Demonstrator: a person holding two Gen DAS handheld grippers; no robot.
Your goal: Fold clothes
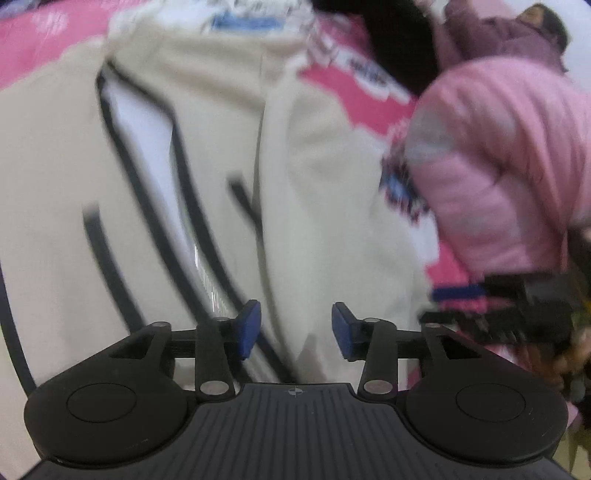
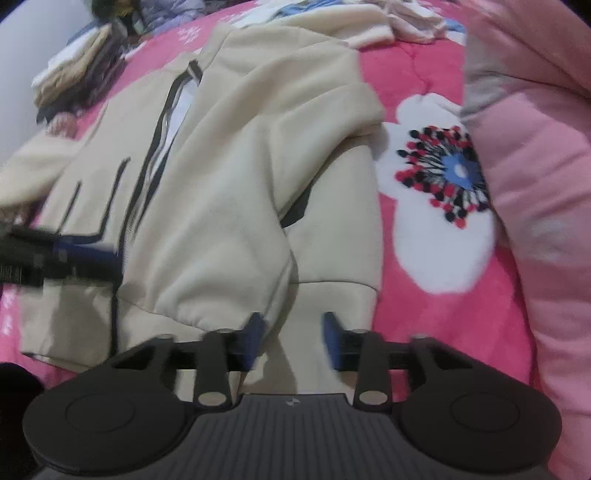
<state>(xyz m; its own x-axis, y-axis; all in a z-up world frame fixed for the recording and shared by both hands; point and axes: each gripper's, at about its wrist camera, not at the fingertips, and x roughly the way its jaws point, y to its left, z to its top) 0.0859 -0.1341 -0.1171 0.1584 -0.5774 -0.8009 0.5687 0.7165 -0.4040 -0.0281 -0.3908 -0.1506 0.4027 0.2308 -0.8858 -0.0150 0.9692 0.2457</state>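
A cream zip-up jacket [image 2: 229, 177] with dark trim lies spread on a pink flowered blanket [image 2: 417, 74], one sleeve folded across its front. It fills the left wrist view [image 1: 207, 155], blurred. My left gripper [image 1: 296, 328] is open and empty just above the jacket's front by the zipper. My right gripper [image 2: 291, 341] is open and empty over the jacket's lower hem. The left gripper also shows in the right wrist view [image 2: 59, 258], at the jacket's left edge; the right gripper shows in the left wrist view [image 1: 517, 314] at the right.
A pink padded sleeve of the person [image 2: 535, 184] is at the right in both views [image 1: 509, 155]. A pile of other clothes [image 2: 81, 70] lies at the far left of the bed. More light garments [image 2: 399, 18] lie at the far edge.
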